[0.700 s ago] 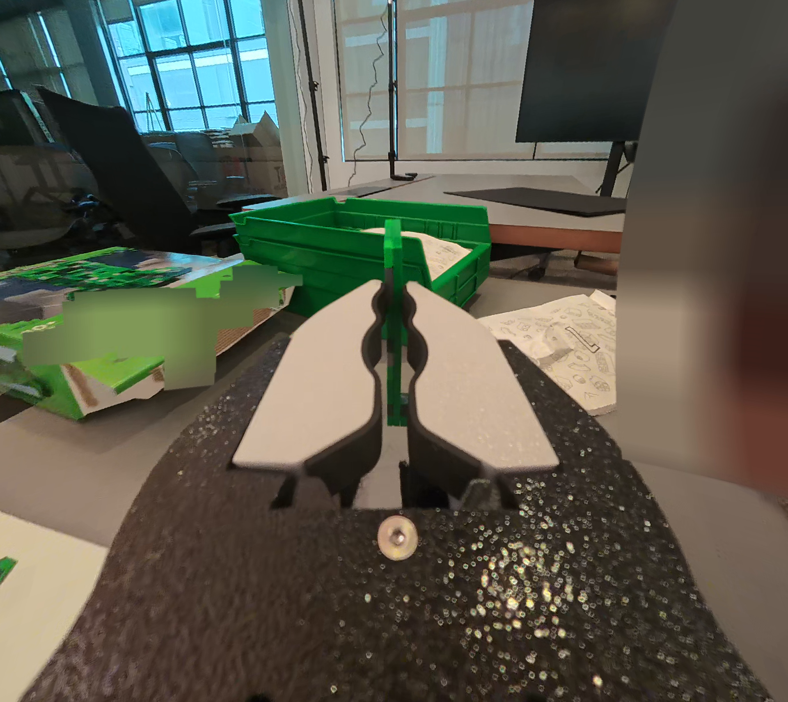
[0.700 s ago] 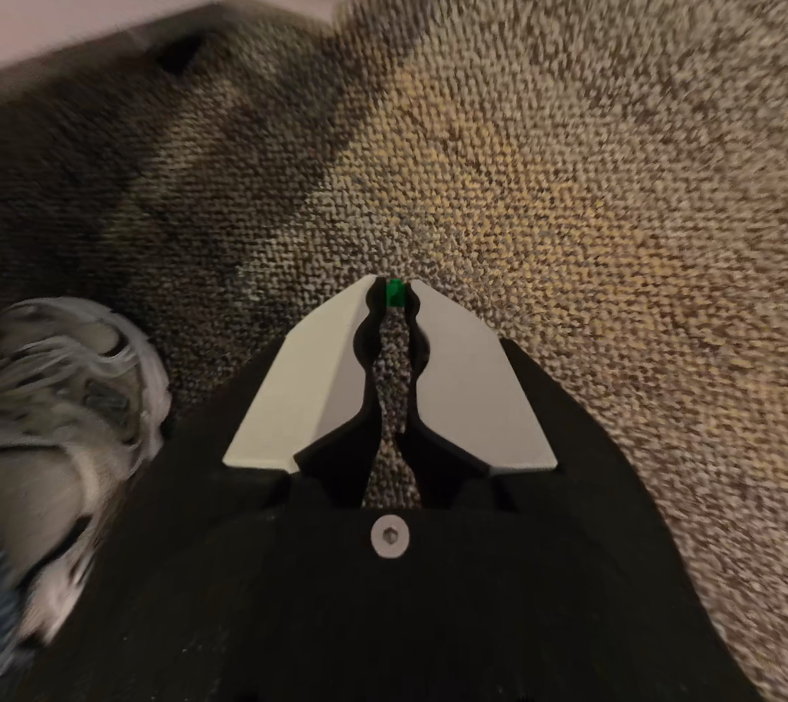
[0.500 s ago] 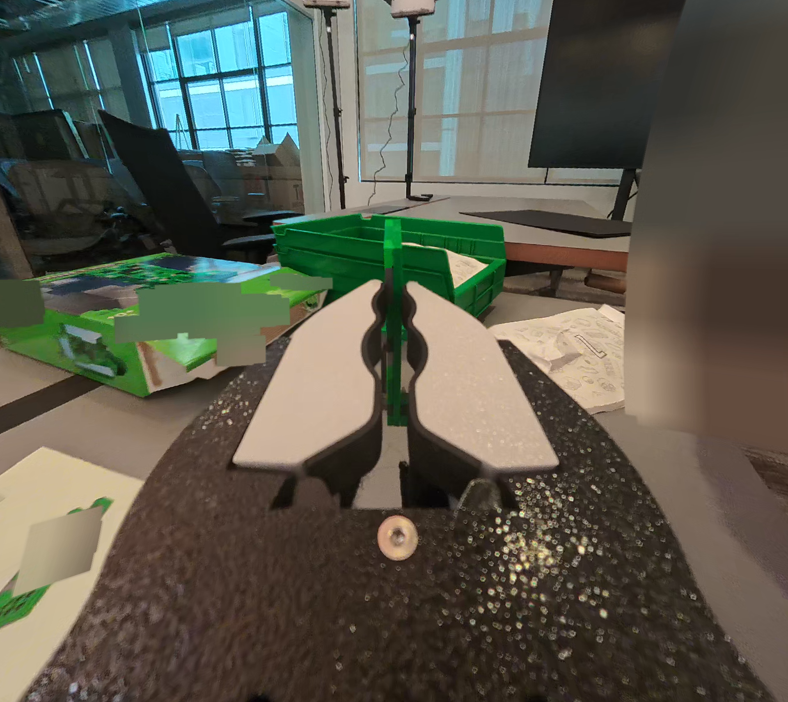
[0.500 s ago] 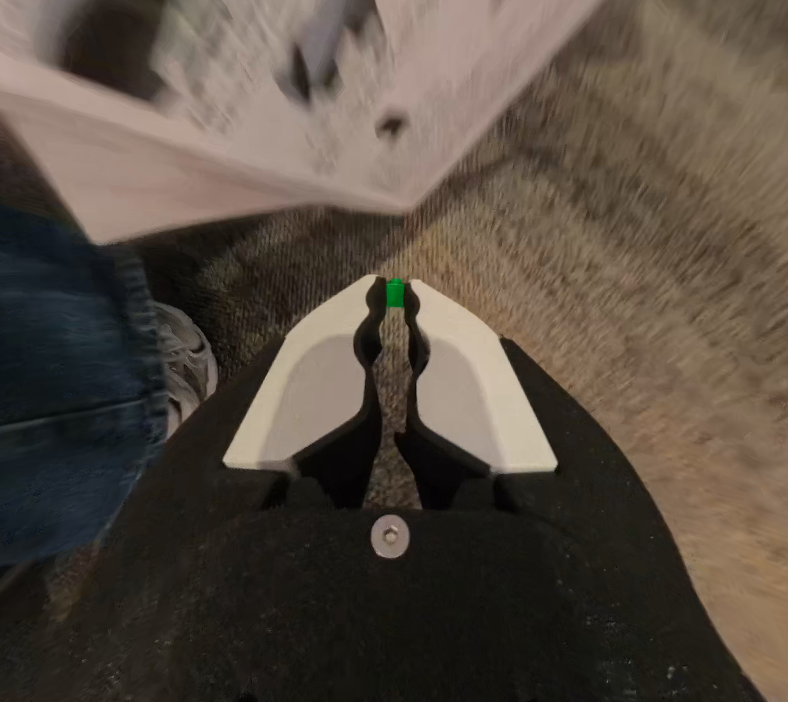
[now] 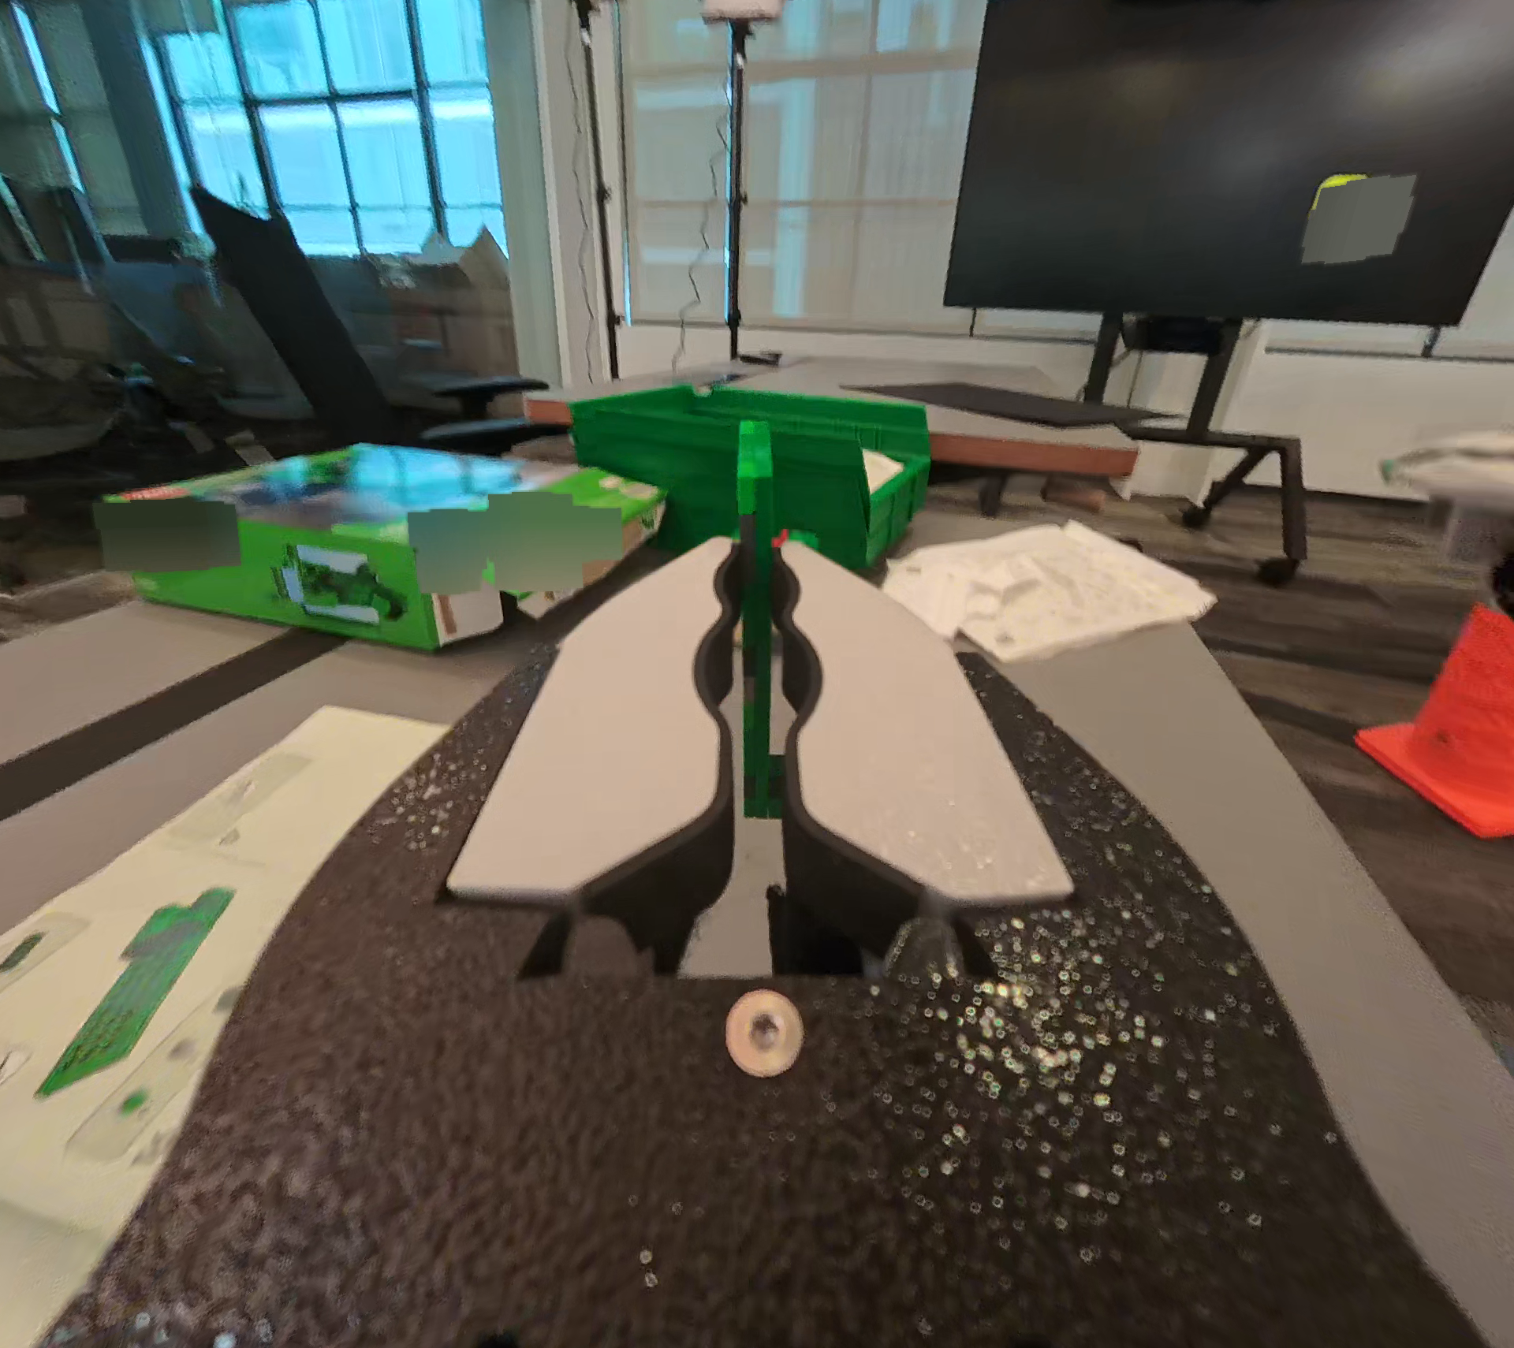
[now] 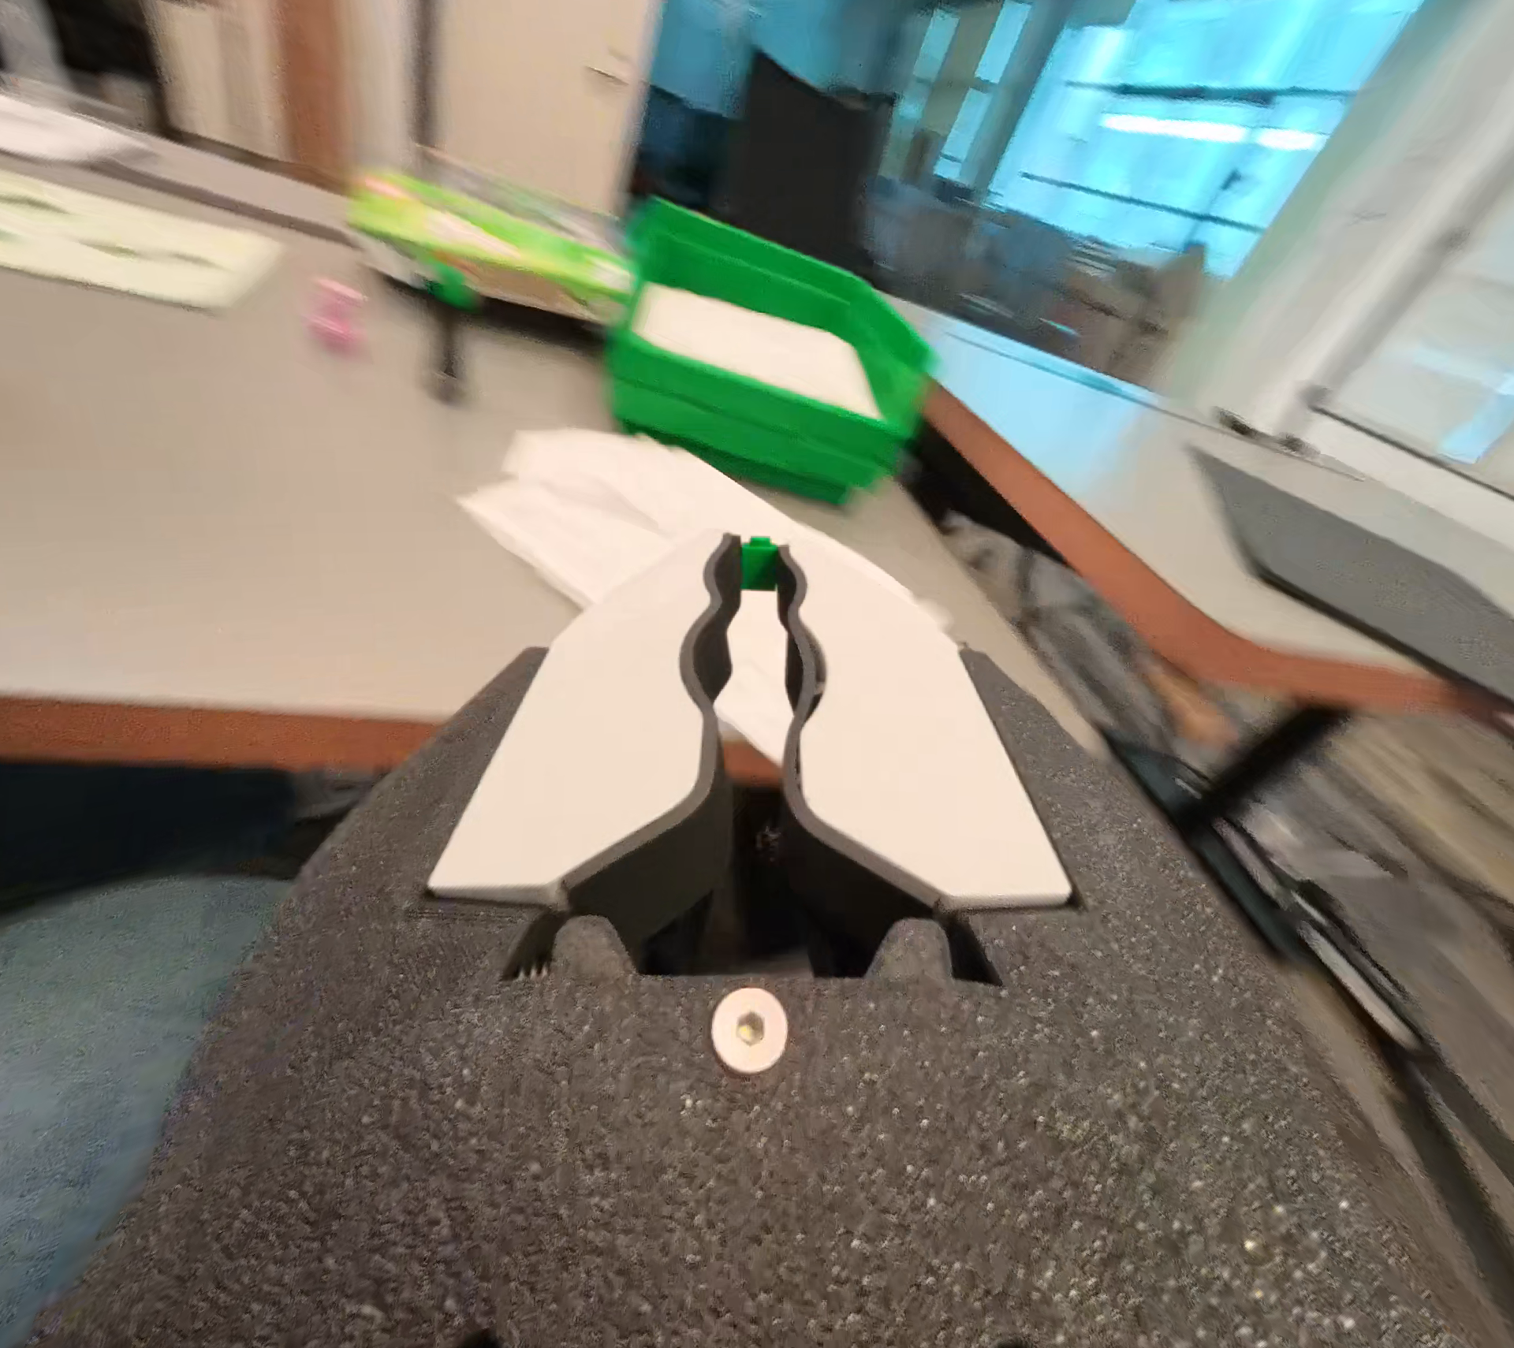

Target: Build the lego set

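Note:
My left gripper [image 5: 755,555] is shut on a thin green lego plate [image 5: 754,481] that stands on edge between the fingers and sticks out past the tips, above the grey table [image 5: 1147,719]. My right gripper [image 6: 758,555] is shut on a small green lego brick [image 6: 758,566] pinched at the very fingertips, held near the table's front edge. The right wrist view is blurred by motion.
Green bins [image 5: 819,432] [image 6: 770,359] holding white paper stand at the back. A green lego box [image 5: 369,555] [image 6: 483,244] lies left of them. Instruction sheets [image 5: 1049,588] [image 6: 655,514] lie on the right, a booklet [image 5: 164,940] at front left. An orange cone [image 5: 1466,727] stands on the floor.
My right gripper has swung up from the carpet floor to face the table, still holding the small brick. My left gripper has turned right and tilted, still holding the plate.

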`<state>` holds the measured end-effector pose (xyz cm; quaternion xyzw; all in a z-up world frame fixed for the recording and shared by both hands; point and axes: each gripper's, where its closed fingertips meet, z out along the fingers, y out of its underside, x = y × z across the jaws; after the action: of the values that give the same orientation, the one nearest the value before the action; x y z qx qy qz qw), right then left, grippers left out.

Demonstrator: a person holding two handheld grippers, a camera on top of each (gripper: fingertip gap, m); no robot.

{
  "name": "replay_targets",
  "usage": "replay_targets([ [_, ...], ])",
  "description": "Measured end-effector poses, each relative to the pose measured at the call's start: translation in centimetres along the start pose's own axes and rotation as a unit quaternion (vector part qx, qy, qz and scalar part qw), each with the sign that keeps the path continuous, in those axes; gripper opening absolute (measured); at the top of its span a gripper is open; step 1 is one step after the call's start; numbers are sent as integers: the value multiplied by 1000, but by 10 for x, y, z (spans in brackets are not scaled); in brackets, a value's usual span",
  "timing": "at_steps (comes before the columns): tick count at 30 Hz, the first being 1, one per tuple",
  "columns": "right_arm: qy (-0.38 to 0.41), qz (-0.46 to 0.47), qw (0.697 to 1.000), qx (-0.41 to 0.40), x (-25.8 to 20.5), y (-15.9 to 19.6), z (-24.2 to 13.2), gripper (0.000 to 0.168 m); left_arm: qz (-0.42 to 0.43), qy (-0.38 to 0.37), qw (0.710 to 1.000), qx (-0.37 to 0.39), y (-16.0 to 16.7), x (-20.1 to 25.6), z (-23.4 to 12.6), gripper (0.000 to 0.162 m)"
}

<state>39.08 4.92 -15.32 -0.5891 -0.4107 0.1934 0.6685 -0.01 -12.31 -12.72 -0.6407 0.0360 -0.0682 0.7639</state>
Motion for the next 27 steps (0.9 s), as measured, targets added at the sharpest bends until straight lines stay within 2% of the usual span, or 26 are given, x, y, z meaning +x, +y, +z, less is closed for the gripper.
replay_targets([
  [3,-155,29,987,33,-106,-62,34,8,7,32,998,-48,14,-7,-22,6],
  [5,-268,38,963,9,-183,-82,59,8,23,53,995,-84,25,-14,-37,6],
  [8,-377,5,923,-70,-278,-83,100,8,49,46,992,-103,35,-30,-62,6],
  [13,-420,-118,890,-133,-381,-65,163,8,85,53,993,-64,33,-36,-88,6],
  [17,-441,-117,879,-141,-422,-64,191,8,98,18,993,-65,40,-48,-101,6],
  [21,-480,-62,855,-184,-448,-53,207,8,46,-15,997,-61,42,-66,-106,6],
  [23,-483,-44,854,-189,-455,-48,215,8,18,-15,998,-61,42,-71,-108,6],
  [27,-496,-56,839,-215,-457,-34,218,8,-24,-6,996,-82,47,-77,-108,6],
])
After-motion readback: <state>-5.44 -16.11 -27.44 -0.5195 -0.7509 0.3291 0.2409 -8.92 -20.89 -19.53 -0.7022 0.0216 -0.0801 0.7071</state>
